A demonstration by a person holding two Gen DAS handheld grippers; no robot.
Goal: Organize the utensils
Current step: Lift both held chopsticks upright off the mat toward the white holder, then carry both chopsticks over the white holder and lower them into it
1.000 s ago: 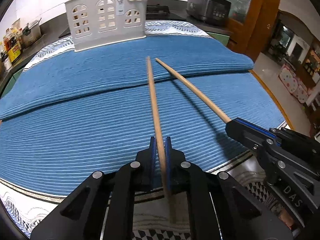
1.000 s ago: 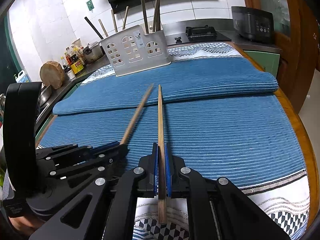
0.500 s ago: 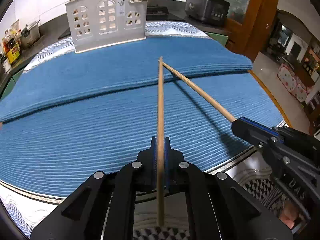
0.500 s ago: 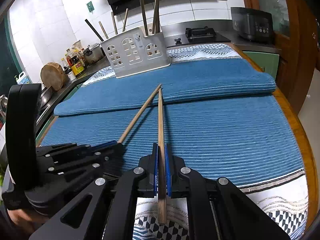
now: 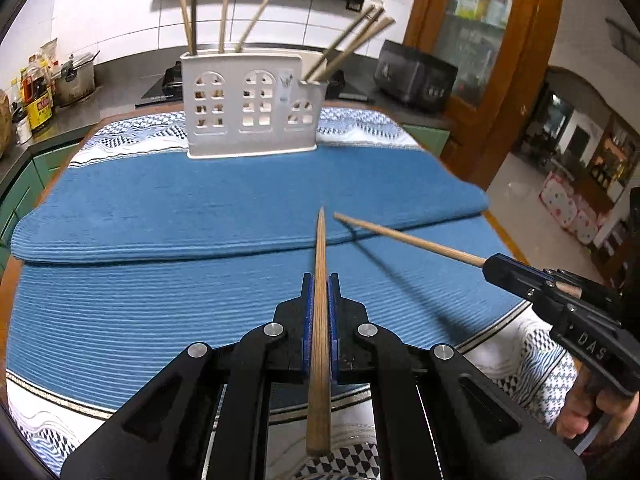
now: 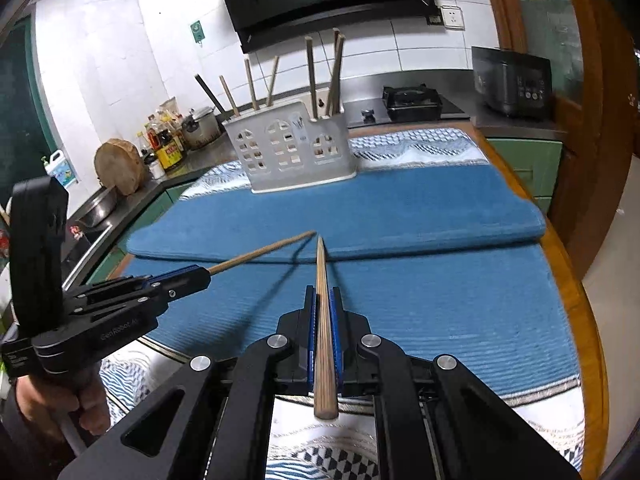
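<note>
1. The left gripper [image 5: 320,280] has its jaws closed on a chopstick [image 5: 320,320], which runs straight out ahead between the blue pads, thick butt trailing behind them.
2. The right gripper [image 6: 323,292] holds a second chopstick [image 6: 323,320] the same way, jaws tight on the shaft. In each view the other stick slants in from the side; the two tips come near each other ahead of the jaws, apart, clear of the cloth.
3. Both sticks are plain wood, round, tapering to a slim point, with a fine lengthwise grain.
4. Below the jaws lies a blue ribbed mat [image 5: 160,300], soft and corded, with a second folded layer further out, over a patterned cloth on the counter [image 6: 568,264].
5. Well beyond the tips stands the white plastic rack [image 5: 252,112], stiff, pierced with arched window holes.
6. Several chopsticks already stand in its slots, so part of the job looks done. These two remain to be carried over and dropped in; no other loose utensils show.
</note>
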